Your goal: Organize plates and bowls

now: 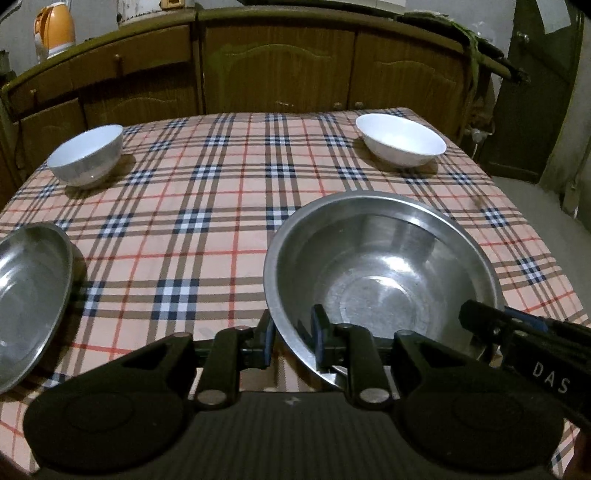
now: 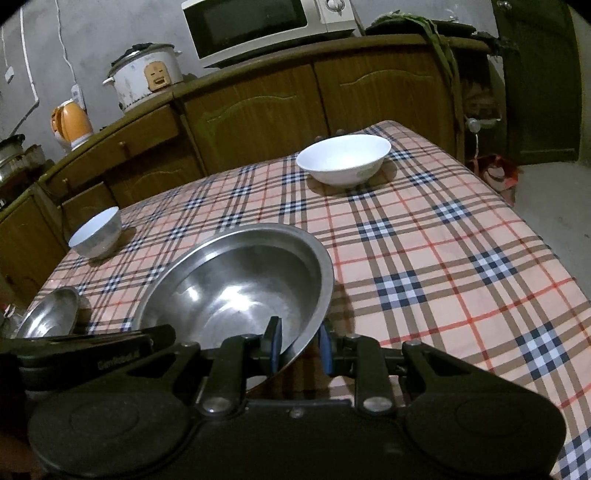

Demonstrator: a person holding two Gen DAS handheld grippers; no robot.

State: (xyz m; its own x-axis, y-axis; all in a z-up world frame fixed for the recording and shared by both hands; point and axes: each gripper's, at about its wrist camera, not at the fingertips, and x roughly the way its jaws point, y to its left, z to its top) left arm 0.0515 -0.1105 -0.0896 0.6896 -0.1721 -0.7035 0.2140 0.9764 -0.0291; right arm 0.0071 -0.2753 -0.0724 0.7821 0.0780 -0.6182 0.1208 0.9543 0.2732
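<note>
A large steel bowl (image 1: pixel 384 266) (image 2: pixel 236 284) hangs low over the plaid tablecloth (image 1: pixel 207 206), held from two sides. My left gripper (image 1: pixel 291 338) is shut on its near left rim, one pad inside and one outside. My right gripper (image 2: pixel 297 349) is shut on its near right rim the same way; it also shows in the left wrist view as a black arm (image 1: pixel 517 332). A steel plate (image 1: pixel 29 295) (image 2: pixel 50 314) lies at the table's left edge. A small white bowl (image 1: pixel 86 155) (image 2: pixel 96 232) stands far left and a wide white bowl (image 1: pixel 400 139) (image 2: pixel 343 158) far right.
Brown cabinets (image 1: pixel 277 70) run behind the table, bearing an orange kettle (image 2: pixel 74 123), a rice cooker (image 2: pixel 146 77) and a microwave (image 2: pixel 258 26). The table's right edge drops to a grey floor (image 2: pixel 554 206).
</note>
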